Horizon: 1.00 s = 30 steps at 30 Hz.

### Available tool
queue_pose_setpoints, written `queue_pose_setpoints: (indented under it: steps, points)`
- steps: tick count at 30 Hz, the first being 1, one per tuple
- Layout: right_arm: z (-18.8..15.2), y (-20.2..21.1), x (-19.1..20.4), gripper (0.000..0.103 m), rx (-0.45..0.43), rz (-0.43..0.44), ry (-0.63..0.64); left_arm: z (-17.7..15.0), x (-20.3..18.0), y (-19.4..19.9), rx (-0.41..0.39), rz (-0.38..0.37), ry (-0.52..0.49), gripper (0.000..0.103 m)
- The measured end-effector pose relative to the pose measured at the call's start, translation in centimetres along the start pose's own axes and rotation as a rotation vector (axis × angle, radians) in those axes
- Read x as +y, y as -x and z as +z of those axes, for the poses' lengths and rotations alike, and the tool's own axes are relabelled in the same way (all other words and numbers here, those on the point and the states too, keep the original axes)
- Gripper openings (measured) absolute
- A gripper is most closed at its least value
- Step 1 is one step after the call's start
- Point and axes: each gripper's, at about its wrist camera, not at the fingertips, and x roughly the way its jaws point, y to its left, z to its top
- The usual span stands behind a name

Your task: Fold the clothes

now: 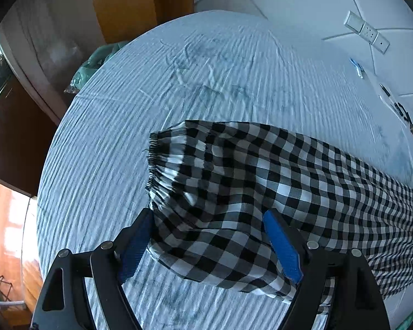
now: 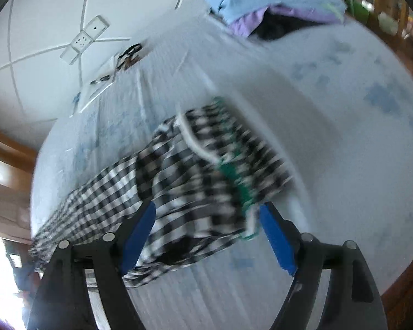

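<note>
Lying across the pale blue crinkled sheet (image 1: pixel 102 165) is one black-and-white checked garment (image 1: pixel 247 170), its gathered cuff at one end and a green-trimmed edge (image 2: pixel 234 176) at the other. One pile of folded clothes (image 2: pixel 275 2) sits at the bed's far end. Two grippers work here. The left gripper (image 1: pixel 209 231) stands wide apart, checked cloth between its blue pads (image 1: pixel 282 247), unpressed. The right gripper (image 2: pixel 206 220) likewise gapes over the blurred fabric, not clamping it.

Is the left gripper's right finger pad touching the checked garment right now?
Cannot tell. In the left wrist view the left gripper stands wide open astride the checked garment; the fabric reaches the blue pads, but neither pressing contact nor a clear gap shows.
</note>
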Motion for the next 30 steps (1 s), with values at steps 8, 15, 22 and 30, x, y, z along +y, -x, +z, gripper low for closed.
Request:
queue_pose_setpoints:
  steps: [8,15,22,30]
  points:
    - [-0.7,0.1,5.1,0.003,-0.069,-0.273,0.303,-0.2,0.1,-4.0,0.084,0.053,-0.004,0.093]
    - [-1.3,-2.0,1.2,0.018,0.046,-0.262,0.201,-0.7,1.7,-3.4,0.064,0.034,0.073,0.102]
    - [-0.8,3.1,-1.8,0.097,-0.111,-0.122,0.021,-1.7,4.2,4.4,-0.099,-0.026,0.200,0.103]
    - [-0.9,1.0,-4.4,0.097,-0.091,-0.045,-0.119,-2.8,4.8,2.2,-0.039,-0.057,0.255,0.103]
